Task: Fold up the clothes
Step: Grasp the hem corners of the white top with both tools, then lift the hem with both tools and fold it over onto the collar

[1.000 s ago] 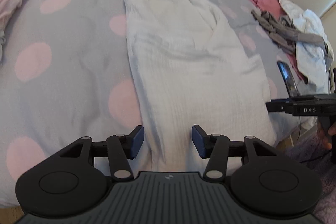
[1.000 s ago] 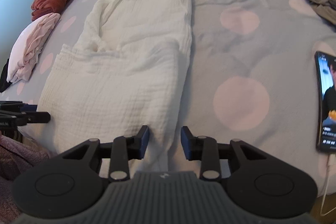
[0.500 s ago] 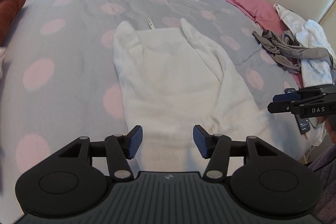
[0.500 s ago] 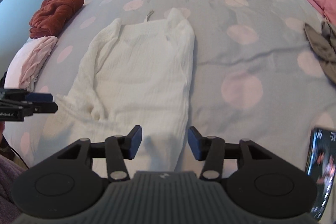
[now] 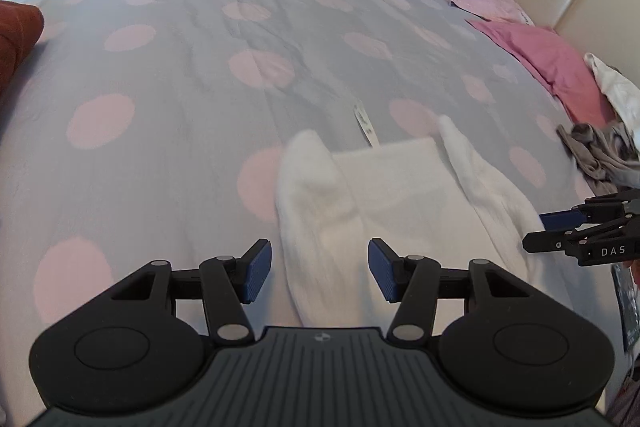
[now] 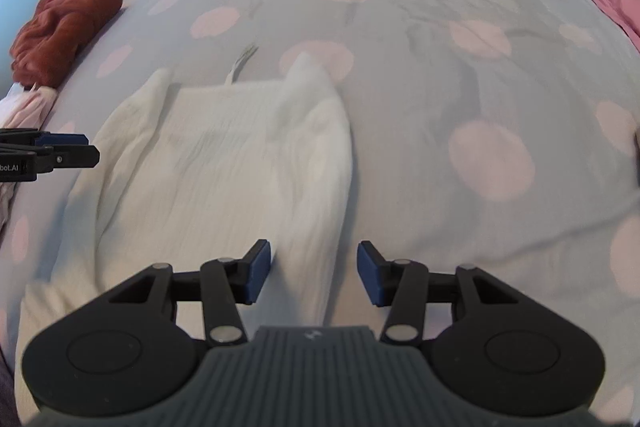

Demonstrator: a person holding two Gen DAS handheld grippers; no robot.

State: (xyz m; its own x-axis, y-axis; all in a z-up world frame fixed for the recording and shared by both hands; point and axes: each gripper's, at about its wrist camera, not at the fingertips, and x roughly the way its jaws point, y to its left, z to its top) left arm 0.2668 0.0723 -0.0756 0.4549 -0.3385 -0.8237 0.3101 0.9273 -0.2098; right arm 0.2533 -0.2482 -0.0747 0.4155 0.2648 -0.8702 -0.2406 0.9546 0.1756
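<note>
Here both tongs (image 5: 320, 273) (image 6: 313, 273) gape above white garment (image 6: 224, 155).

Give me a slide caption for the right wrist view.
Open right gripper hovers over white garment on polka-dot bedspread; rust-red clothing lies far left.

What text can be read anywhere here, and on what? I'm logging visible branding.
"DAS": on the right hand-held gripper, seen from the left wrist.
"bot.AI": cut off at the frame edge, on the left hand-held gripper, seen from the right wrist.
White garment tag: print too blurred to read.
</note>
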